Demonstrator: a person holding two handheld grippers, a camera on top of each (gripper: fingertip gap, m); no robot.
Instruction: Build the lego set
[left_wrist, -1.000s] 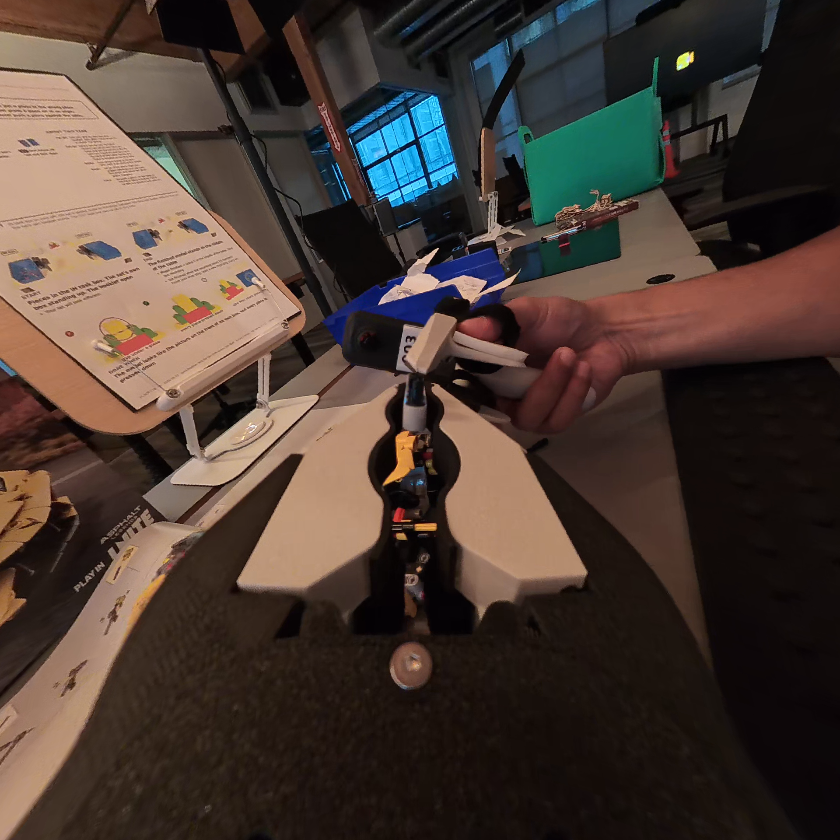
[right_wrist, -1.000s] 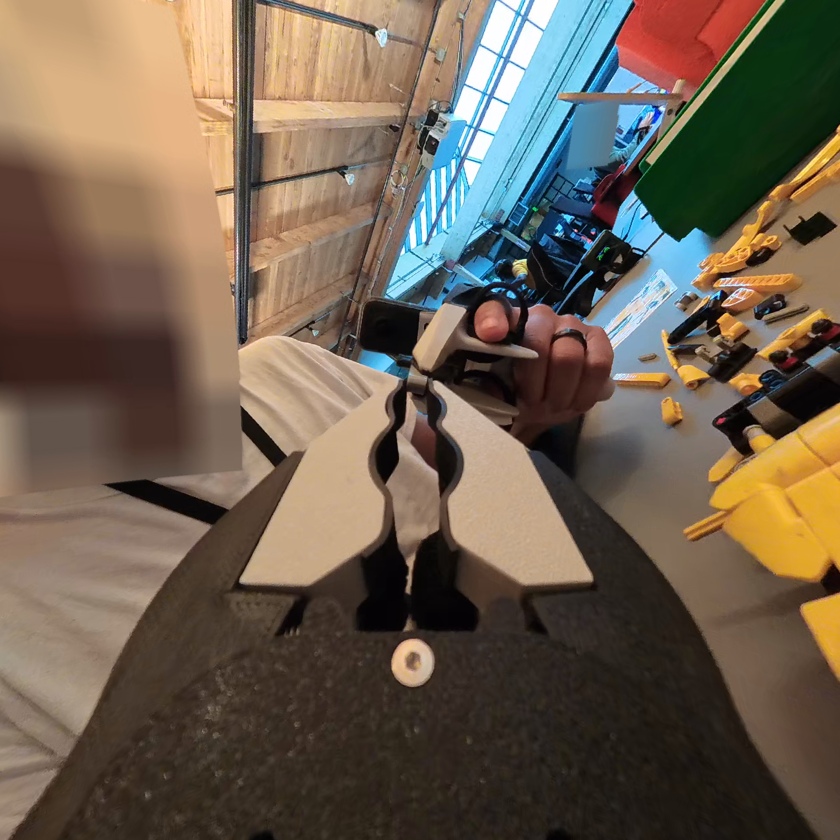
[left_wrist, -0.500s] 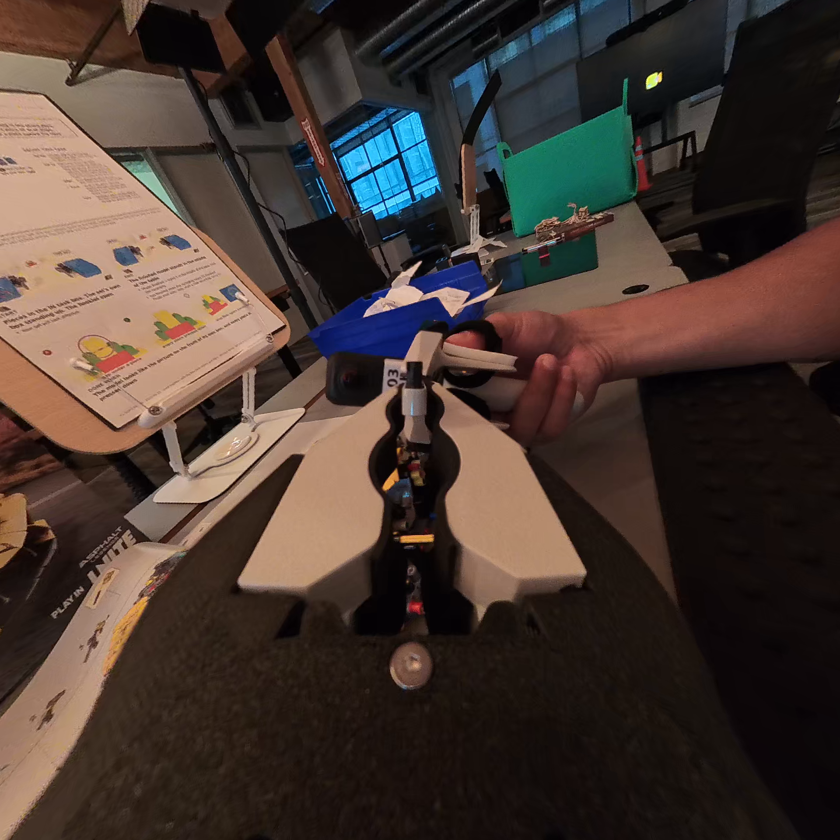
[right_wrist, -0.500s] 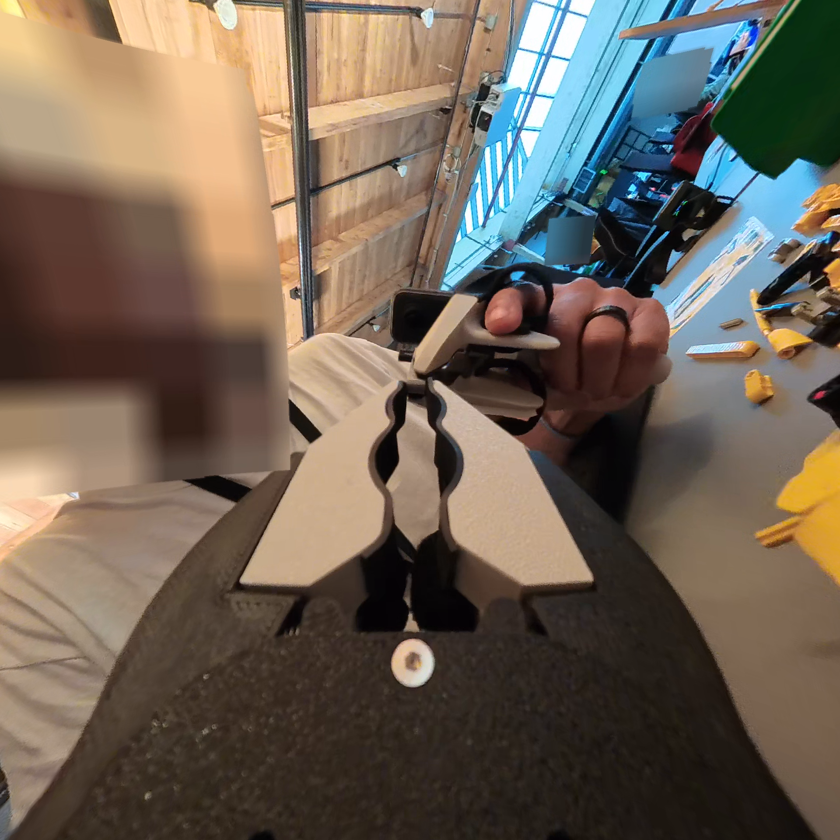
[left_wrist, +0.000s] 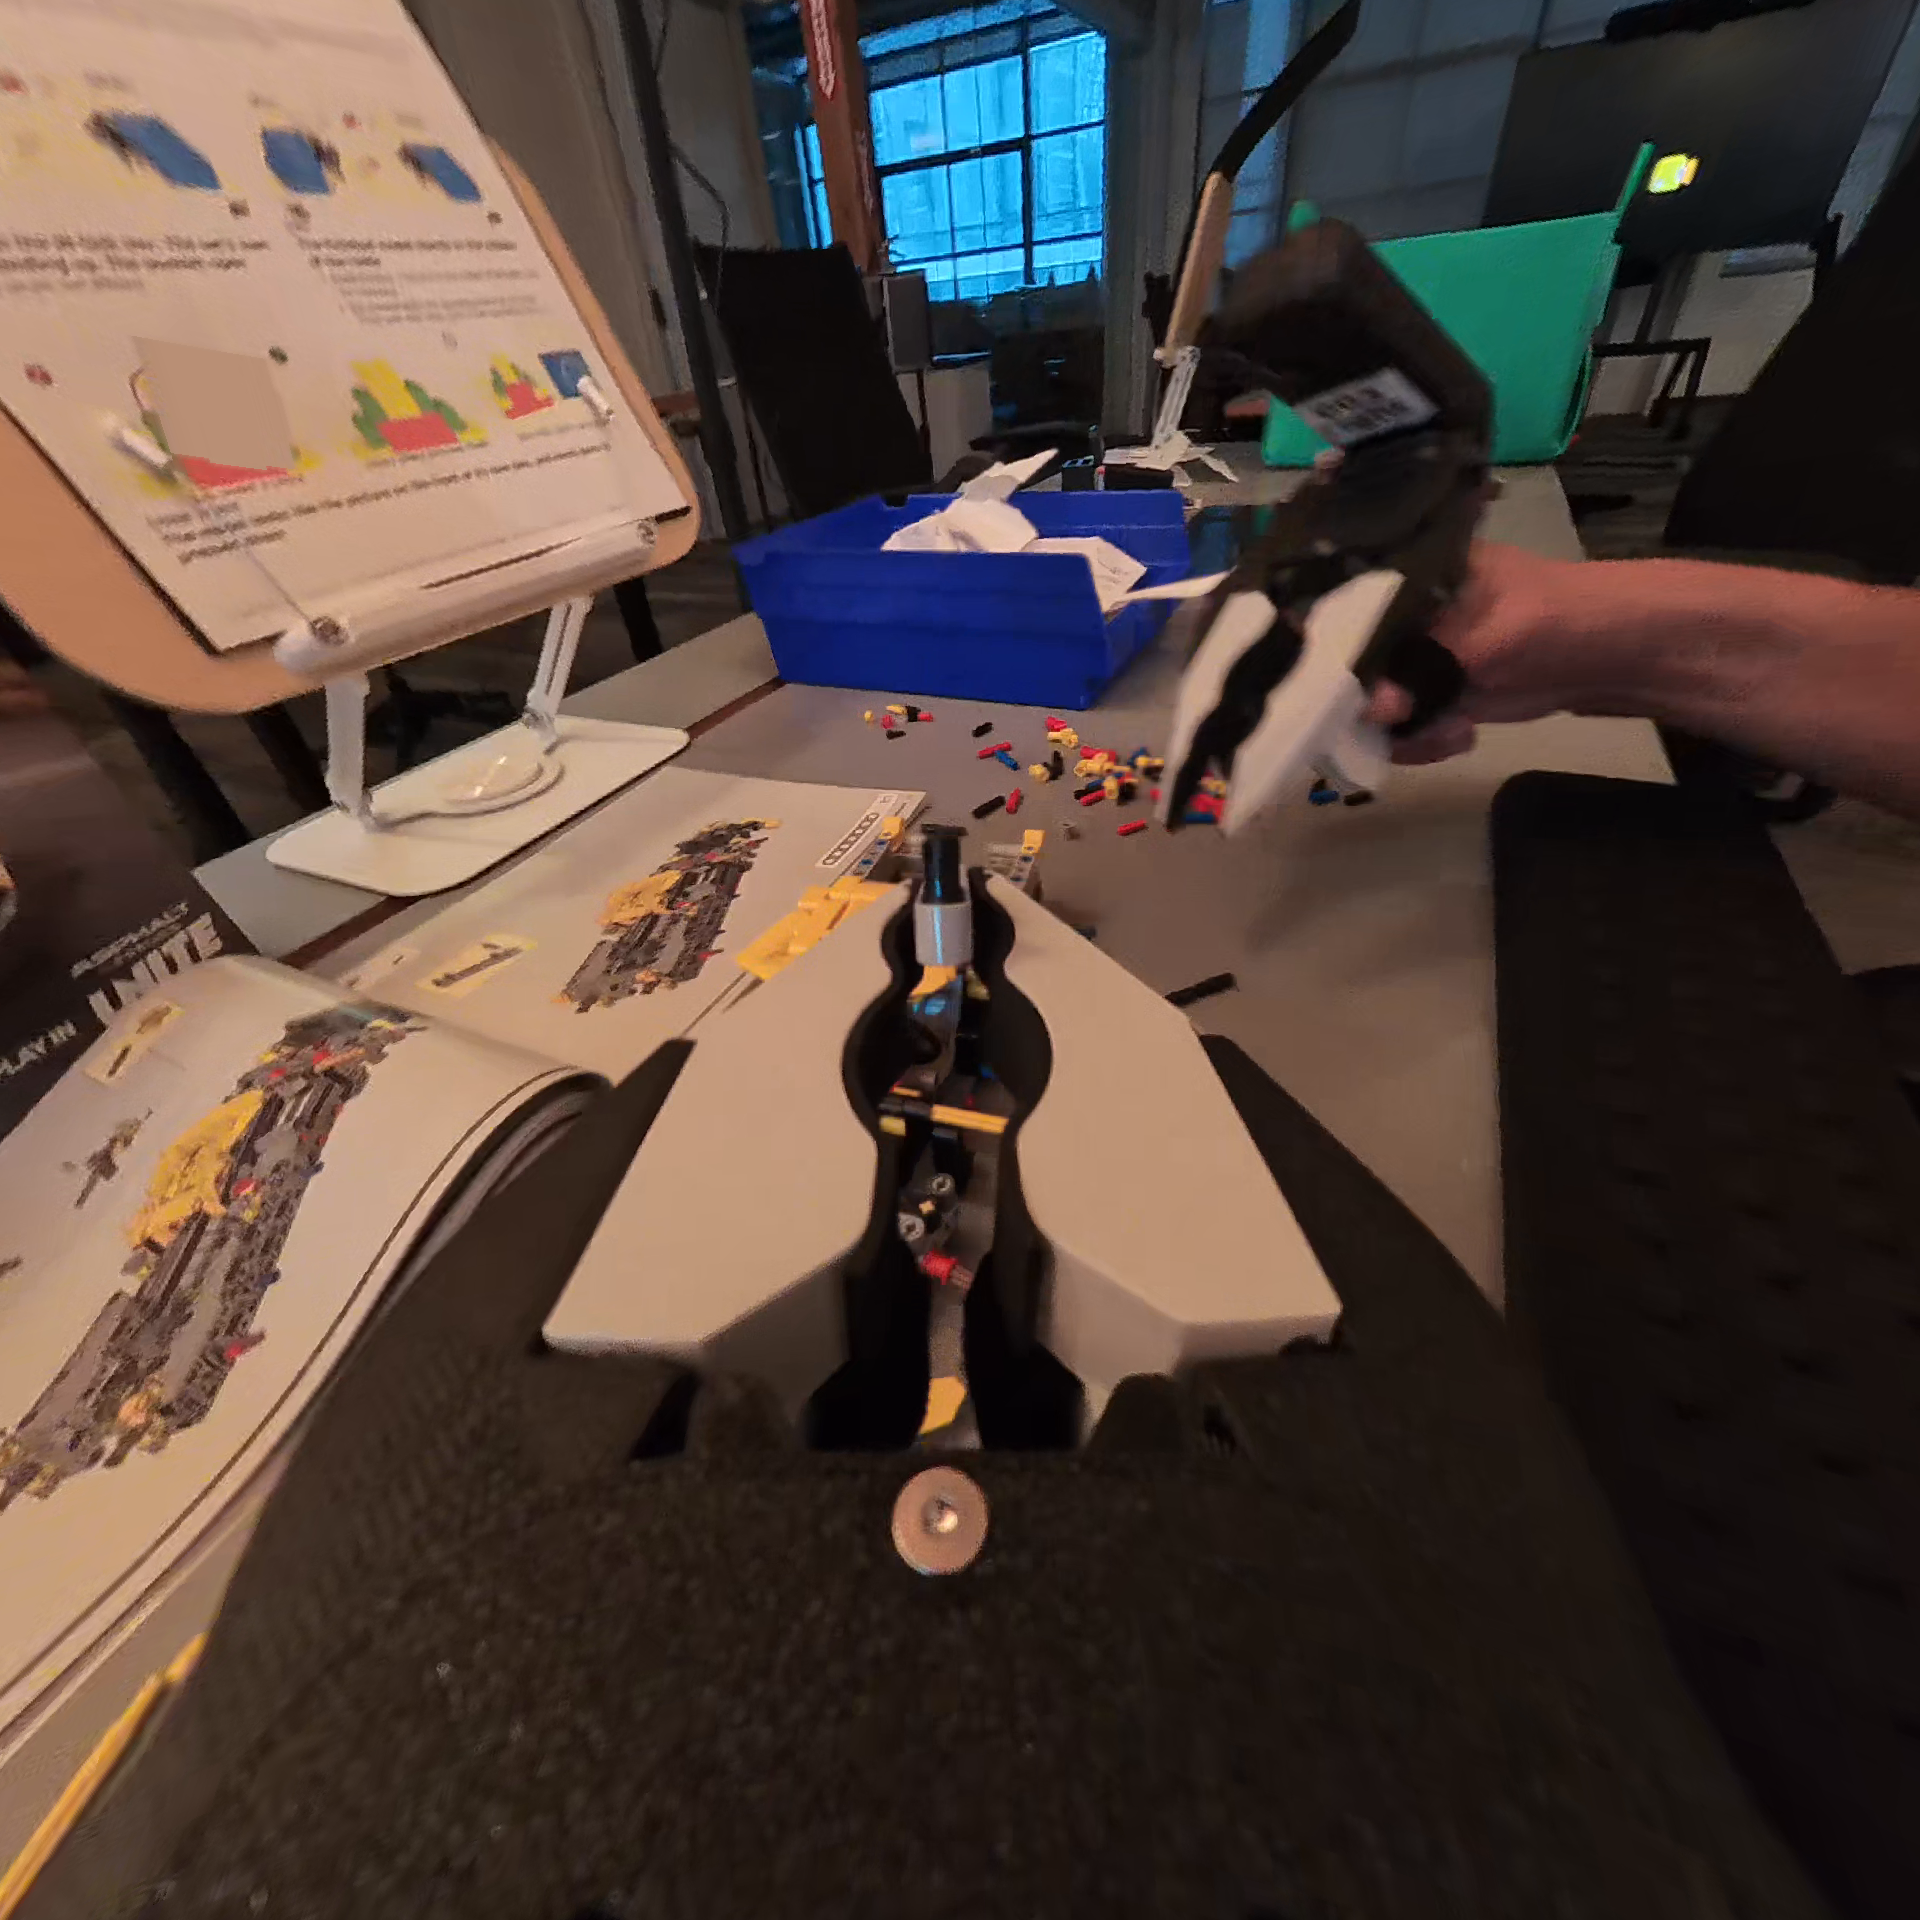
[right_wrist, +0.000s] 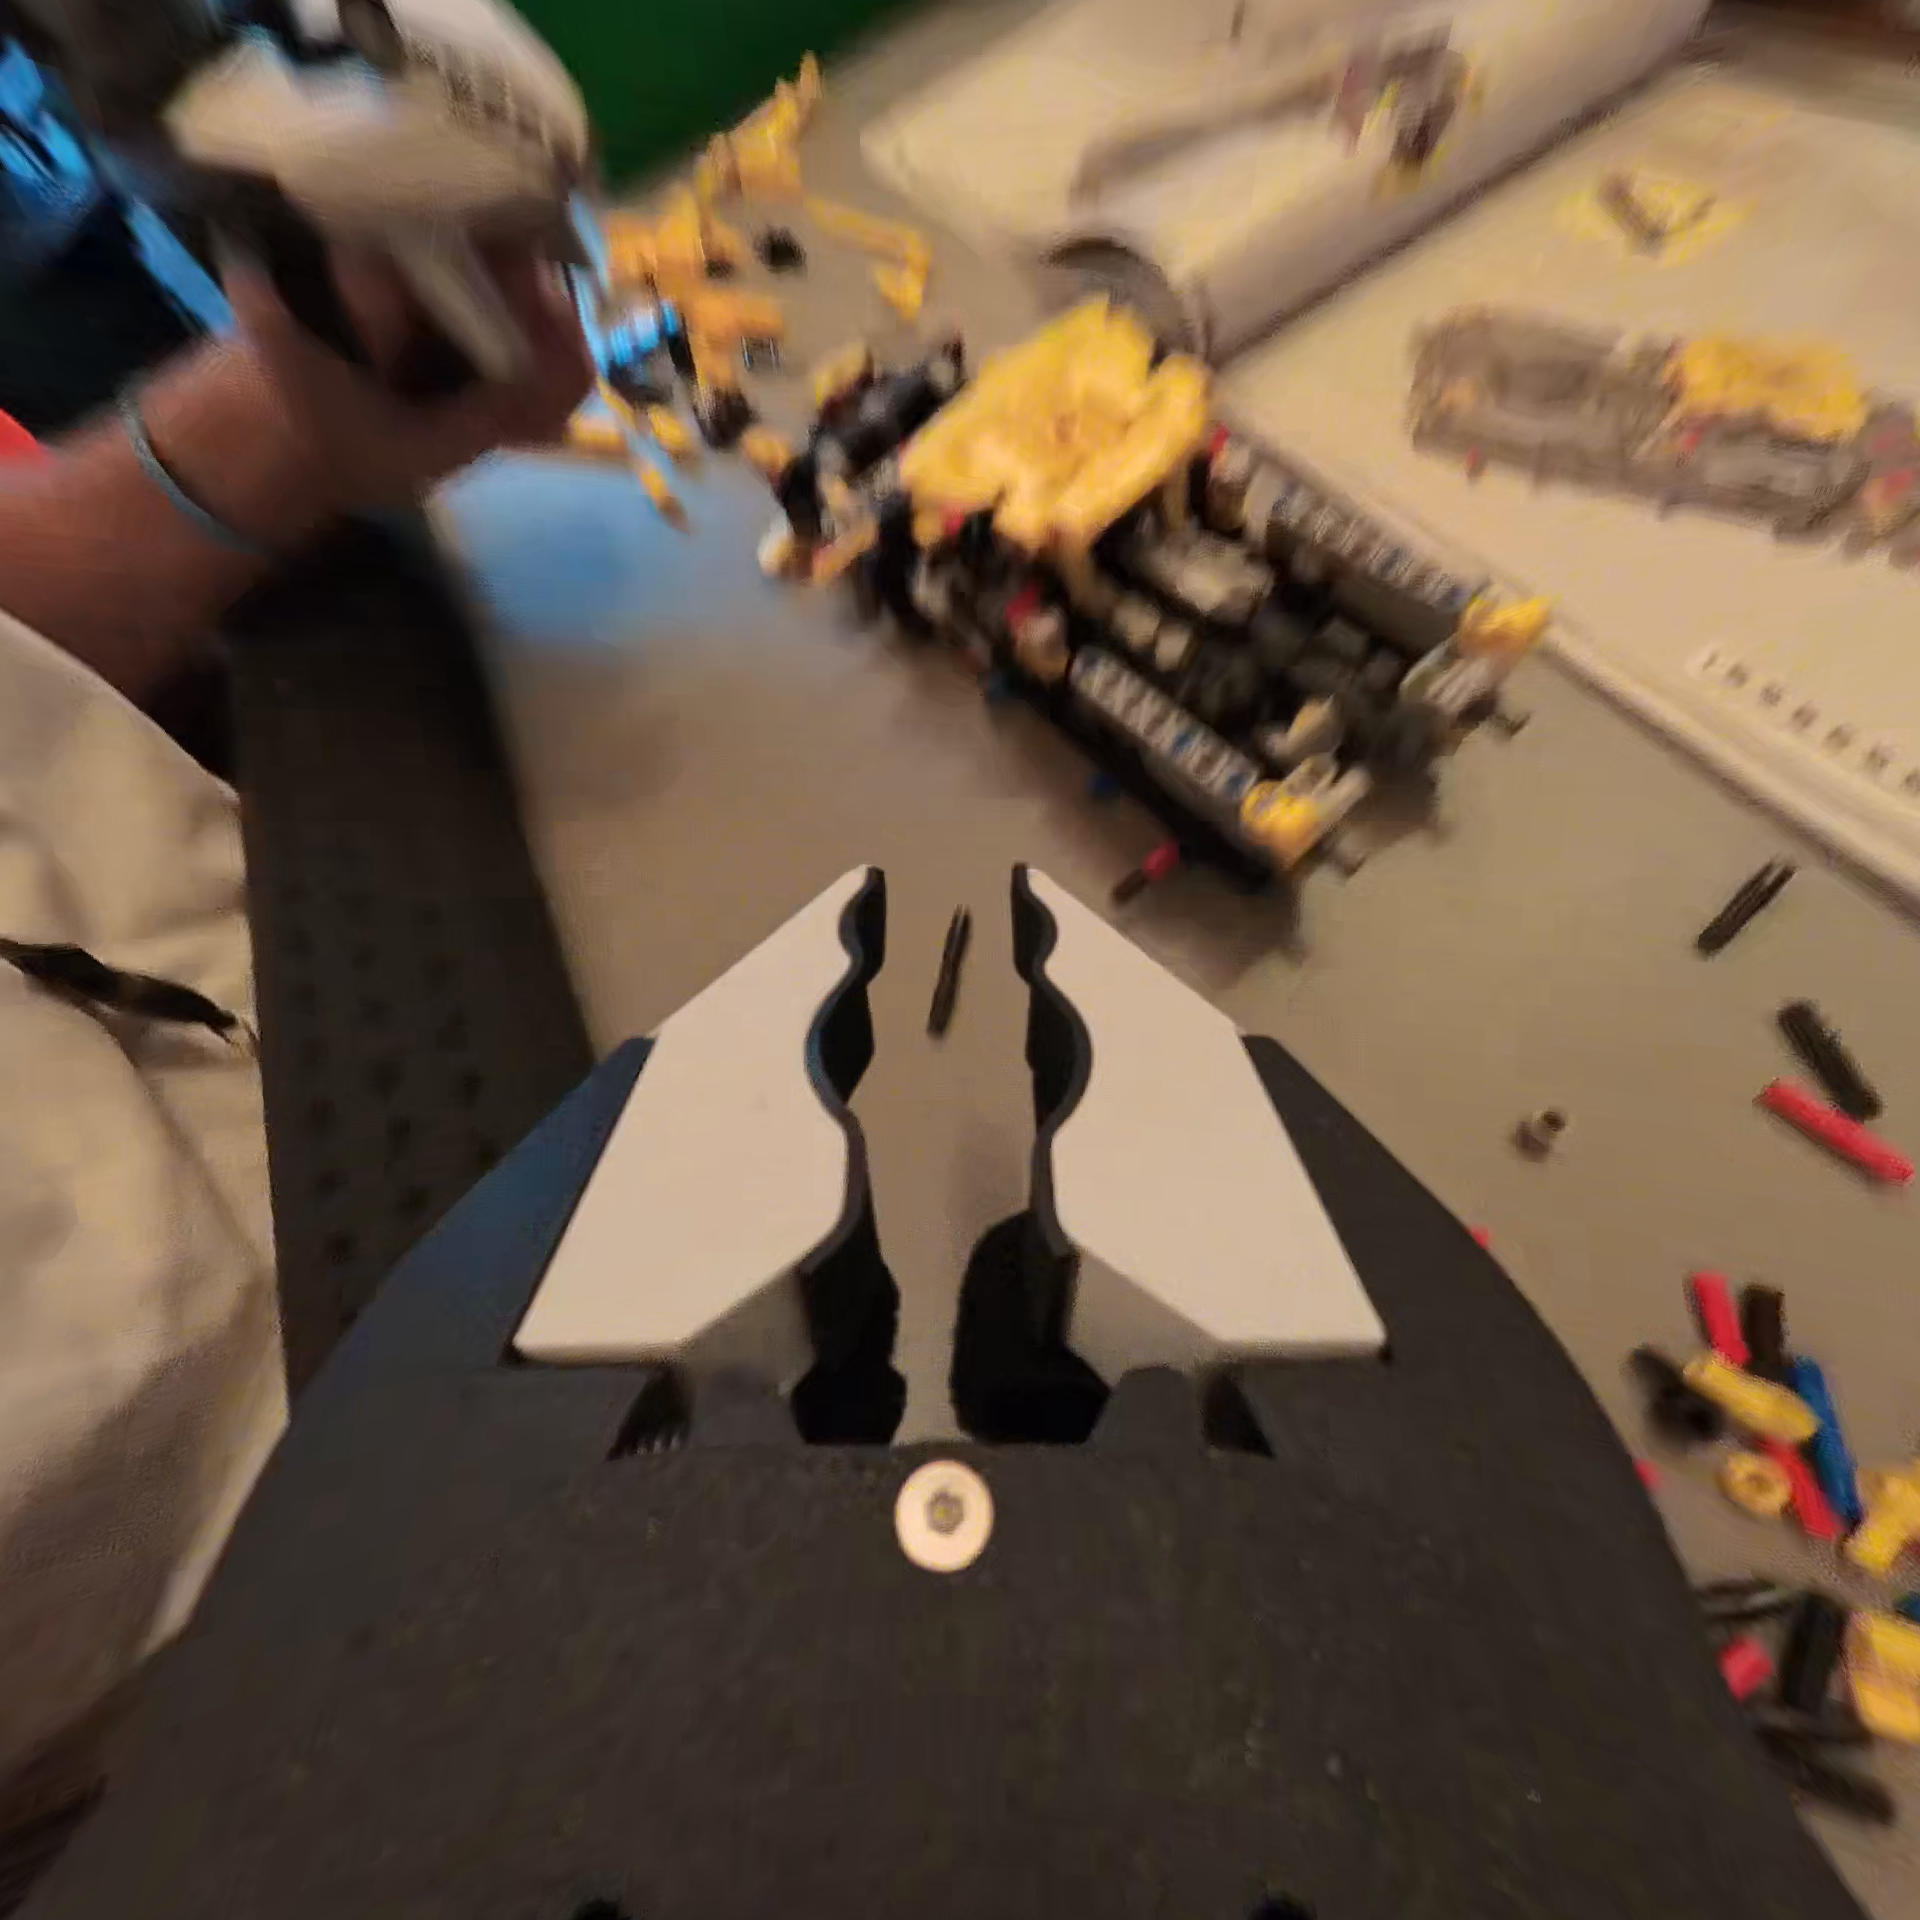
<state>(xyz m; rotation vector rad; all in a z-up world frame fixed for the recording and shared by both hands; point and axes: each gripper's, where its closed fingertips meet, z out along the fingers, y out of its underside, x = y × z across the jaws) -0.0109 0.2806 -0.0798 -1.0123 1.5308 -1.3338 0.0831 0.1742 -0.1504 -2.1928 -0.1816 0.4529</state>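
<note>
Two grippers, two very different reads. Left gripper (left_wrist: 940, 894), seen from its own wrist camera: pale grey fingers (left_wrist: 1132, 1101) drawn narrow, pinching a small black-and-white cylindrical Lego piece (left_wrist: 943, 914) at the tips, the piece standing upright above them. Through the slot below it, bits of the yellow-and-black Lego model (left_wrist: 940, 1112) show, but only slivers.

Right wrist view gives what the left cannot: the whole part-built model (right_wrist: 1132, 613), long and dark with a yellow body on top, lying on the grey tabletop (right_wrist: 644, 748) at 1 o'clock from the right gripper (right_wrist: 948, 883). Frame is motion-blurred. That gripper's fingers stand apart with a clear gap, nothing held; a thin black pin (right_wrist: 948, 982) lies on the table, seen through the gap. Loose red, blue, yellow and black connector pins (right_wrist: 1787, 1434) scatter at 3 to 4 o'clock.

Left view shows the right gripper (left_wrist: 1205, 821) from outside at 2 o'clock, tips down over the same scatter of small coloured pins (left_wrist: 1091, 764), jaws parted, a hand (left_wrist: 1475, 665) on its handle. Only this view shows the open instruction booklet (left_wrist: 343, 1122) at 9 to 11 o'clock, the blue plastic bin (left_wrist: 935, 623) with crumpled white paper at 12 o'clock, and the tilted instruction sheet on a white stand (left_wrist: 312, 343) at 10 o'clock.

Right view catches the left gripper (right_wrist: 416, 197) as a blur at 11 o'clock.
</note>
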